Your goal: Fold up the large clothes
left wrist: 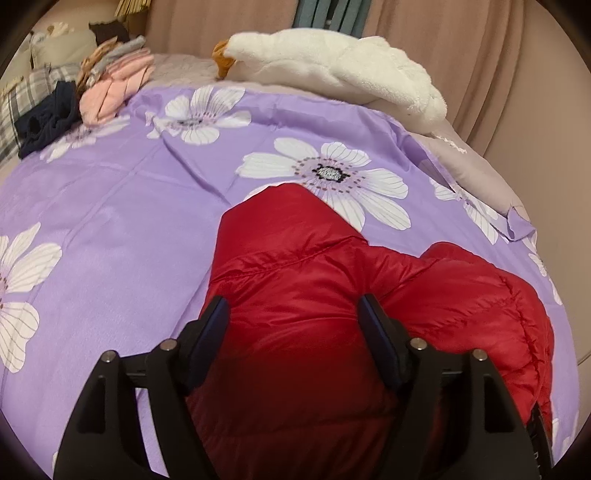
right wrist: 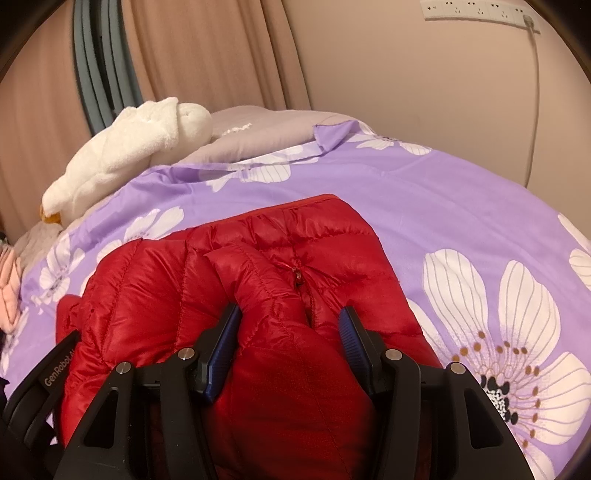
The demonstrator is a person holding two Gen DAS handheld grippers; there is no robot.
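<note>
A red puffer jacket [left wrist: 317,291] lies on a purple flowered bed cover [left wrist: 122,221]. My left gripper [left wrist: 293,306] has its jaws wide apart, with the jacket's fabric bulging up between them. In the right wrist view the jacket [right wrist: 207,280] shows folded over, with a zip pull near its middle. My right gripper [right wrist: 290,317] also has its jaws apart, with a thick red fold between the blue pads [right wrist: 349,336]. I cannot tell whether either pair of pads presses the fabric. The left gripper's body shows at the lower left of the right wrist view.
A white plush goose [left wrist: 332,70] lies at the far side of the bed, also in the right wrist view [right wrist: 125,155]. A pile of folded clothes [left wrist: 107,88] sits at the far left. A grey pillow [right wrist: 258,136], curtains and a wall with a socket strip [right wrist: 476,11] lie behind.
</note>
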